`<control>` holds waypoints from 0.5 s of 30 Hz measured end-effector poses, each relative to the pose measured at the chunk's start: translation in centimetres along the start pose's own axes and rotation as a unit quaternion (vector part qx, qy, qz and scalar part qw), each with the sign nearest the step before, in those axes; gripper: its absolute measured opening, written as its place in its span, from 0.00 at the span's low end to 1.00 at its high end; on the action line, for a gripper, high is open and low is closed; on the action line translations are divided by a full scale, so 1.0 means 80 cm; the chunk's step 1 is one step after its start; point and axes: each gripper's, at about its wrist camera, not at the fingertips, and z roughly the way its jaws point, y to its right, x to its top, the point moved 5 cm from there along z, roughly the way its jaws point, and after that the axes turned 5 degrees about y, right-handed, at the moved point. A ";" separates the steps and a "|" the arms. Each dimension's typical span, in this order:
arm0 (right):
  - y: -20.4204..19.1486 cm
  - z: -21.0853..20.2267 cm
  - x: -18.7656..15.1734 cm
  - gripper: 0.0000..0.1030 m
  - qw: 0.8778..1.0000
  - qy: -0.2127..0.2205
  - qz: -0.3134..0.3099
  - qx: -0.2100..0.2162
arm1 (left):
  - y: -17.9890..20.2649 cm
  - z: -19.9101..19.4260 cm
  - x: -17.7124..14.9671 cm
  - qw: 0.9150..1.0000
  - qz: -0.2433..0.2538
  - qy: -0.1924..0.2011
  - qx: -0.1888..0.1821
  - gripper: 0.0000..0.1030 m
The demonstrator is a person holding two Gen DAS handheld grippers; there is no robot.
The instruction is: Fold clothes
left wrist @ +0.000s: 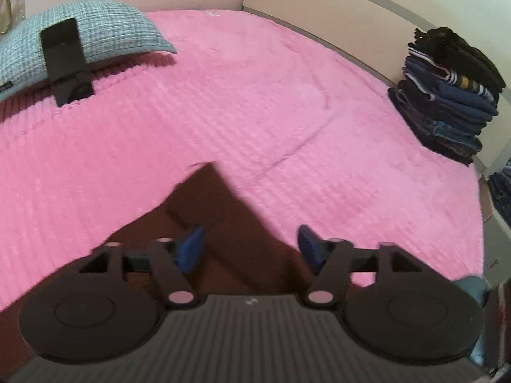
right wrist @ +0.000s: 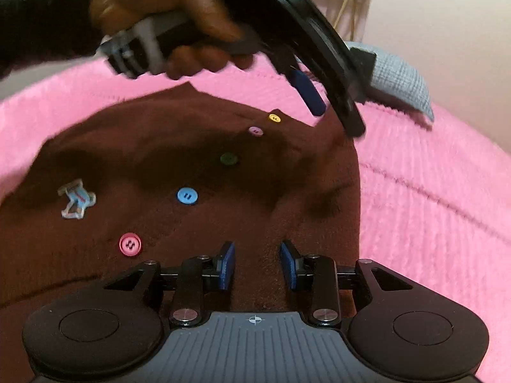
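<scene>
A dark brown garment (right wrist: 198, 178) with several coloured buttons and a small patch lies spread on the pink bedspread (right wrist: 431, 191). In the left wrist view a corner of it (left wrist: 210, 210) points away under my left gripper (left wrist: 250, 245), which is open and empty just above the cloth. My right gripper (right wrist: 257, 263) is open and empty, low over the garment's near part. The left gripper also shows in the right wrist view (right wrist: 319, 95), held by a hand above the garment's far edge.
A grey pillow (left wrist: 86, 32) with a black phone-like slab (left wrist: 65, 60) leaning on it lies at the far left of the bed. A stack of folded dark clothes (left wrist: 450, 95) stands at the far right by the headboard (left wrist: 319, 3).
</scene>
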 end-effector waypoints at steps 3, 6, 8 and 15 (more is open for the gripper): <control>0.007 -0.013 -0.006 0.34 1.000 0.003 0.009 -0.015 | 0.011 0.025 -0.004 0.998 0.035 -0.029 0.042 0.59; 0.017 -0.033 -0.018 0.34 0.999 0.001 0.017 -0.034 | 0.003 0.041 -0.015 0.995 0.040 -0.051 0.081 0.43; 0.020 -0.043 -0.029 0.34 0.999 0.000 0.017 -0.041 | -0.010 0.038 -0.023 0.995 0.022 -0.049 0.089 0.39; 0.059 -0.077 -0.050 0.34 0.988 0.021 0.142 -0.057 | -0.031 0.023 -0.031 0.997 -0.037 -0.019 0.059 0.05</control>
